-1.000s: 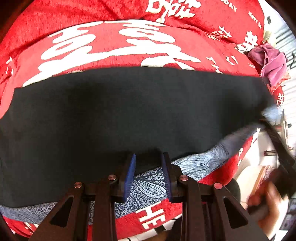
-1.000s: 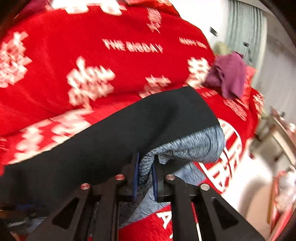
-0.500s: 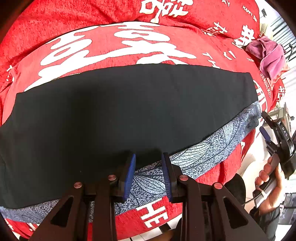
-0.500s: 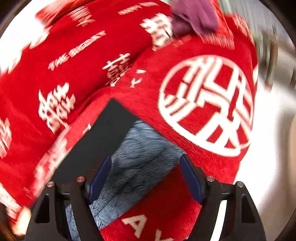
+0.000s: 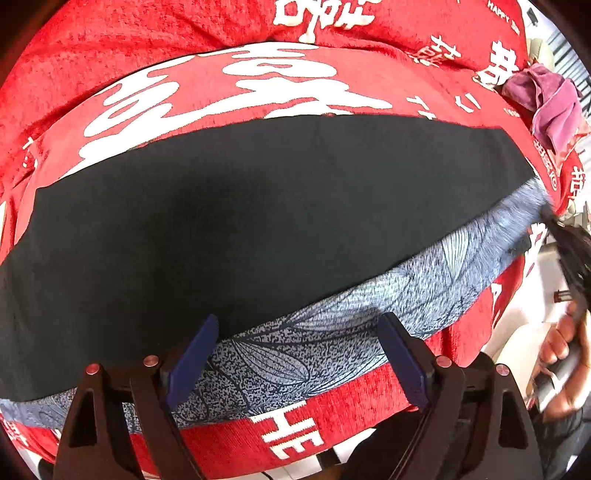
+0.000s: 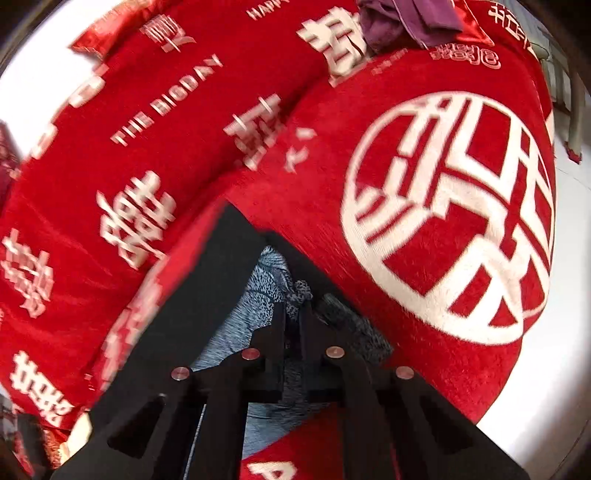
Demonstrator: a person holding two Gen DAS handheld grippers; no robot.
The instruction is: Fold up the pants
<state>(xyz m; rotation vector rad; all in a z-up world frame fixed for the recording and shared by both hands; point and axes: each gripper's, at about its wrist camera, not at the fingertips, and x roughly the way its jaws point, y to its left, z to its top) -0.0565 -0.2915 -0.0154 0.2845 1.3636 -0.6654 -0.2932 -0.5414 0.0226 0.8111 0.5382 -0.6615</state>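
The pants point(image 5: 258, 206) lie flat across a red blanket, black side up, with a grey leaf-patterned strip point(image 5: 369, 306) along the near edge. My left gripper point(image 5: 297, 321) hangs over that strip, its jaws opening wide, the fabric lying between them untouched. At the pants' right end my right gripper point(image 5: 550, 216) meets the grey corner, a hand point(image 5: 557, 350) behind it. In the right wrist view the right gripper point(image 6: 293, 314) is shut on a bunched bit of grey fabric point(image 6: 301, 291), beside the black cloth point(image 6: 207, 295).
The red blanket point(image 5: 221, 92) with white lettering covers a raised, cushioned surface. A purple cloth point(image 5: 546, 107) lies crumpled at its far right corner point(image 6: 406, 18). White floor point(image 6: 554, 369) shows past the blanket's right edge.
My left jaws have spread wide off the pants' near edge. My right gripper let go, swung to the pants' end with jaws wide, then closed on the grey corner.
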